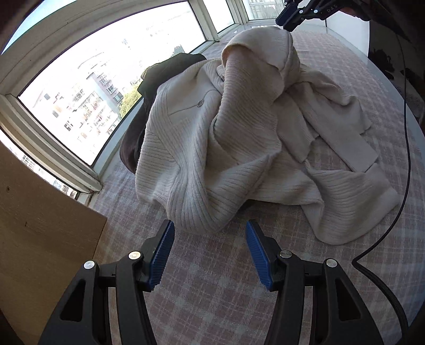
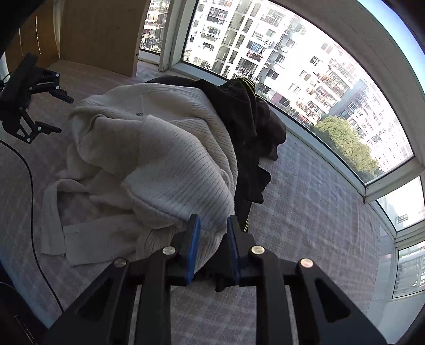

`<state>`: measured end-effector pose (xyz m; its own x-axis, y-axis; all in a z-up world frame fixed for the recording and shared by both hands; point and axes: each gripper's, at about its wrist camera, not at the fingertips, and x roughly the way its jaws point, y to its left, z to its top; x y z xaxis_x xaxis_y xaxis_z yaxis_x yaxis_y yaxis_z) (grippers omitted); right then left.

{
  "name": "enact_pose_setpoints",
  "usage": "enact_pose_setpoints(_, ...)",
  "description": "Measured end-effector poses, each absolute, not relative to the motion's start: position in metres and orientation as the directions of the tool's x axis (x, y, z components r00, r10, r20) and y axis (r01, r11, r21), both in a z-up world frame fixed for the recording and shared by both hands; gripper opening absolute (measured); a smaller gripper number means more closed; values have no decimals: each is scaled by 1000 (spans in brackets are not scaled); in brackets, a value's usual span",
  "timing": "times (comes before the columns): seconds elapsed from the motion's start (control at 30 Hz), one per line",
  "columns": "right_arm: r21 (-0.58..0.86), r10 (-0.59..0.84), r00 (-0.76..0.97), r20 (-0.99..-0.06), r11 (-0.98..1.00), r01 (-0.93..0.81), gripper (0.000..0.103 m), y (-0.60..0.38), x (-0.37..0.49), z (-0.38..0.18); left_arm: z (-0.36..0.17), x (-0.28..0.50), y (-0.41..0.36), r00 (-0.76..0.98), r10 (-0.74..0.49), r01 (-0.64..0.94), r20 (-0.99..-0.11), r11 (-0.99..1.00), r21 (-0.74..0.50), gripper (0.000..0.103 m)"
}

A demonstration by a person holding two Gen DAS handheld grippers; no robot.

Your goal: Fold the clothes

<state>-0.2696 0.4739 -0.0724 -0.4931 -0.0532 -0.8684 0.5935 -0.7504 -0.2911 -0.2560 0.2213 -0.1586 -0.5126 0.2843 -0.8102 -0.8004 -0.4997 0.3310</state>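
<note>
A cream ribbed knit cardigan (image 1: 217, 138) lies bunched on the plaid-covered surface (image 1: 212, 278). My left gripper (image 1: 209, 233) is open, its blue pads (image 1: 162, 254) on either side of the cardigan's near fold, not closed on it. My right gripper (image 2: 212, 225) is shut on an edge of the cardigan (image 2: 170, 154) and lifts it; it also shows in the left wrist view (image 1: 288, 20) at the top of the raised peak. The left gripper shows in the right wrist view (image 2: 57, 114), open.
A pile of dark clothes (image 2: 249, 127) lies behind the cardigan by the large window (image 1: 101, 79). A wooden panel (image 1: 39, 233) stands at the left. A black cable (image 1: 403, 164) runs along the right side.
</note>
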Motion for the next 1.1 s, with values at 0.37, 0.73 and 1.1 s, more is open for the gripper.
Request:
enact_pose_setpoints(0.37, -314, -75, -477, -876, -662, 681, 22, 449, -235, -80, -161, -314, 233, -285, 379, -845, -881, -534, 44, 13)
enact_pose_setpoints(0.73, -321, -60, -445, -893, -607, 727, 21, 434, -276, -101, -122, -341, 211, -321, 431, -800, -843, -600, -2, 13)
enact_pose_setpoints(1.1, -160, -184, -408, -894, -720, 675, 5, 448, -298, -72, -108, -347, 203, -369, 483, -782, -794, -623, -15, 11)
